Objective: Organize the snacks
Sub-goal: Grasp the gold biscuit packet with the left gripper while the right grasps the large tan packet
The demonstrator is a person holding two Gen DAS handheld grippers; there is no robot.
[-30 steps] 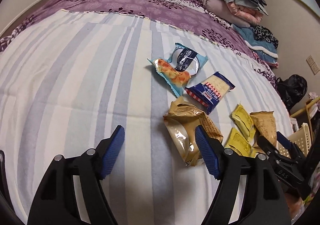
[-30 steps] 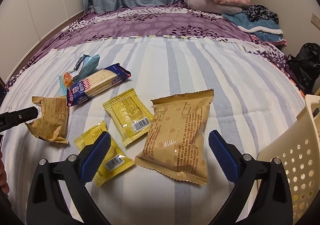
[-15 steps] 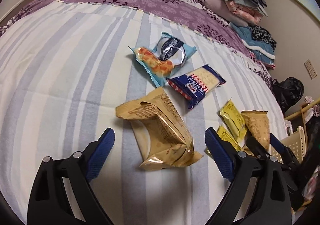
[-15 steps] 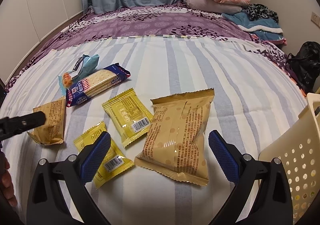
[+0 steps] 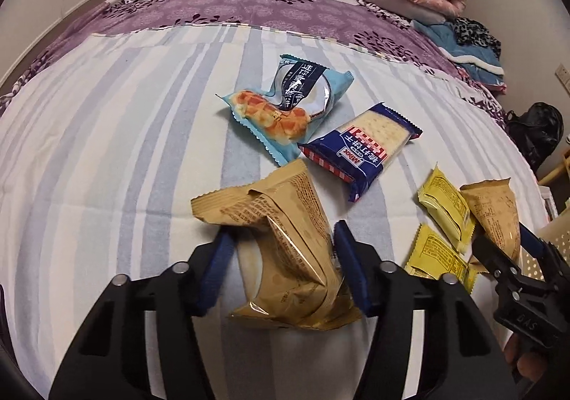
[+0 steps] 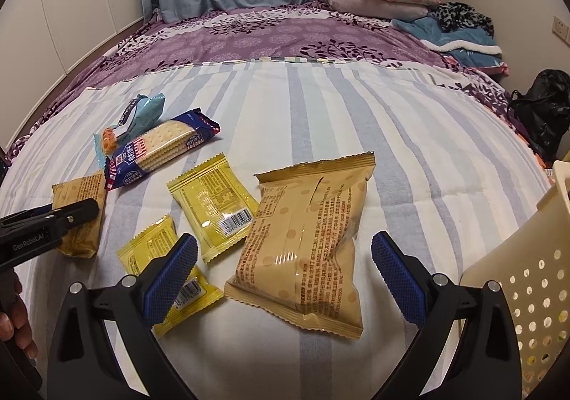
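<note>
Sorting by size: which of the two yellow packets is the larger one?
The larger yellow packet is the farther one, beside the tan bag; the smaller yellow packet lies partly behind the right gripper's jaws.

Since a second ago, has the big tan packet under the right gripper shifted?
No. The big tan packet lies where it did, beside the yellow sachet, on the same stripes.

Crumpled tan snack pack, two yellow sachets, blue cracker pack on striped bedsheet.

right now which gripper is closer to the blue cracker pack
Left. The left gripper, closing around a crumpled tan packet, sits just short of the blue cracker pack. The right gripper hangs farther off, over the big tan bag.
</note>
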